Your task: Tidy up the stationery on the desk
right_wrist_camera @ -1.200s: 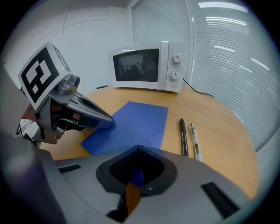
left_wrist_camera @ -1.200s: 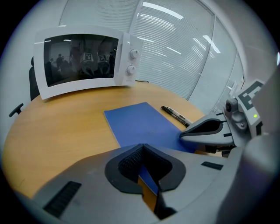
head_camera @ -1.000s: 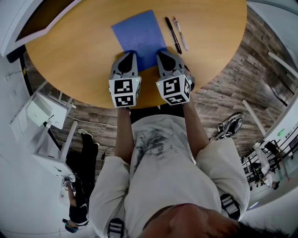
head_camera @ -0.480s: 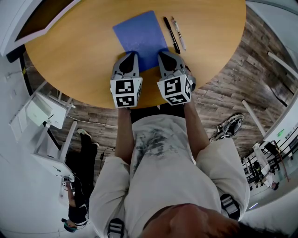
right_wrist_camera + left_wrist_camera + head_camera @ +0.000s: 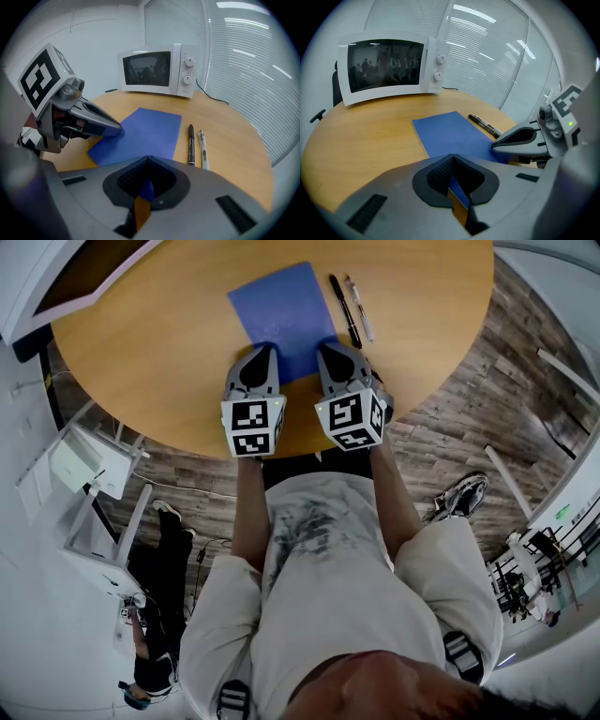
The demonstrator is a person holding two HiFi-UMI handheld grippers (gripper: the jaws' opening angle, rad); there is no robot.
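Left hand-held gripper (image 5: 265,349), right one (image 5: 326,347) unmoved at blue sheet (image 5: 281,304)

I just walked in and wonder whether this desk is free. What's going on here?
A person is at the round wooden table with a gripper in each hand. The left gripper and right gripper, both with jaws together and holding nothing, hang side by side over the near edge of a blue notebook. A black pen and a clear pen lie next to each other just right of it, untouched. No tidying looks done yet.
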